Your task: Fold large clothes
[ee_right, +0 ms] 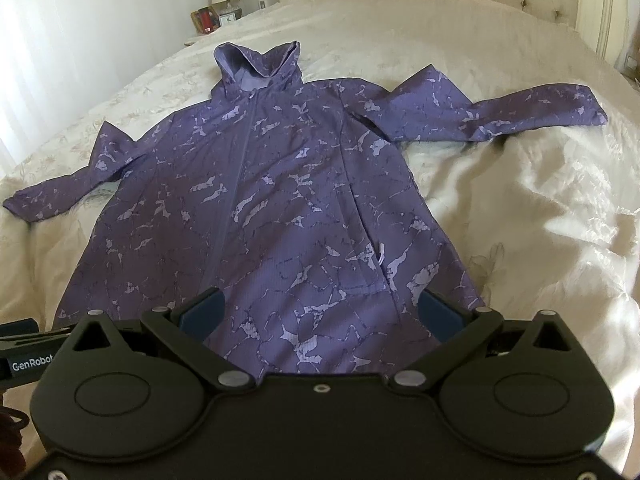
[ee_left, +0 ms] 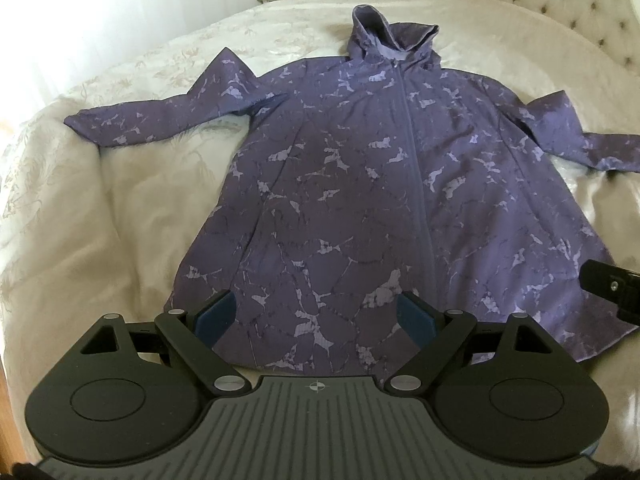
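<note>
Facing you, a purple marbled hooded coat (ee_left: 360,184) lies zipped, sleeves spread, on the bed (ee_left: 100,208); both your left gripper (ee_left: 316,312) and right gripper (ee_right: 320,312) gape empty.

Both tongs are matte black: round discs either side, silver rivets on the linkage arms, dark blue pads (ee_left: 218,314) at the tips. Left tongs (ee_left: 316,316) carry a ribbed grey plate with a crosshair mark; right tongs (ee_right: 320,312) plain black.
</note>
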Motion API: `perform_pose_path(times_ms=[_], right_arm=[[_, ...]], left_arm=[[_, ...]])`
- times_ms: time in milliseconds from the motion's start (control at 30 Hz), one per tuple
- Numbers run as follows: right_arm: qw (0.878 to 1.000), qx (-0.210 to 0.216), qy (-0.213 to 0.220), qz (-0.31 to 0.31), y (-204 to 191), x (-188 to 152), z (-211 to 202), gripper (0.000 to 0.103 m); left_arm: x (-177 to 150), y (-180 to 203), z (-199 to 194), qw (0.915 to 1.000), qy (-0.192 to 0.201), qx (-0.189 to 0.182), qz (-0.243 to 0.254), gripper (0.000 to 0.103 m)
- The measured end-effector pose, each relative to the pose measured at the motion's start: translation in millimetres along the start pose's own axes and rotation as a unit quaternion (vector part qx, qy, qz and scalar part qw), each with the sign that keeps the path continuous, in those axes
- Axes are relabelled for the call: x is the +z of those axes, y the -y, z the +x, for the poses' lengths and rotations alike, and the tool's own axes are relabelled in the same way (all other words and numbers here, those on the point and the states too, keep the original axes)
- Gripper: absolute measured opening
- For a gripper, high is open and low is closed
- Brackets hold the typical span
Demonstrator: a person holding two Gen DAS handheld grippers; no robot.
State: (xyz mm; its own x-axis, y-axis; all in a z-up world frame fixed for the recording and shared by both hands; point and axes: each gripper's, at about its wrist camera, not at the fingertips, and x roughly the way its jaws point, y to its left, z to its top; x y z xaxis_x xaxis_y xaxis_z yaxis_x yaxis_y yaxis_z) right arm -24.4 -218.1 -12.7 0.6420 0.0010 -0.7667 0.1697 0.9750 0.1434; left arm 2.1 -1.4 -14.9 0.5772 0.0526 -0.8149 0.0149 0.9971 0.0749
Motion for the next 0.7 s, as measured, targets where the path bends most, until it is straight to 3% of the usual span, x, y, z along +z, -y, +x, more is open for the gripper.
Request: perform_pose_path(times_ms=[700], right_arm=[[1.0, 0.006, -0.009, 0.005, -0.5, -1.8, 6.1, 0.102]], left_arm=[[-1.6, -1.1, 4.2, 1.0, -0.007, -0.002, -0.002, 0.087]])
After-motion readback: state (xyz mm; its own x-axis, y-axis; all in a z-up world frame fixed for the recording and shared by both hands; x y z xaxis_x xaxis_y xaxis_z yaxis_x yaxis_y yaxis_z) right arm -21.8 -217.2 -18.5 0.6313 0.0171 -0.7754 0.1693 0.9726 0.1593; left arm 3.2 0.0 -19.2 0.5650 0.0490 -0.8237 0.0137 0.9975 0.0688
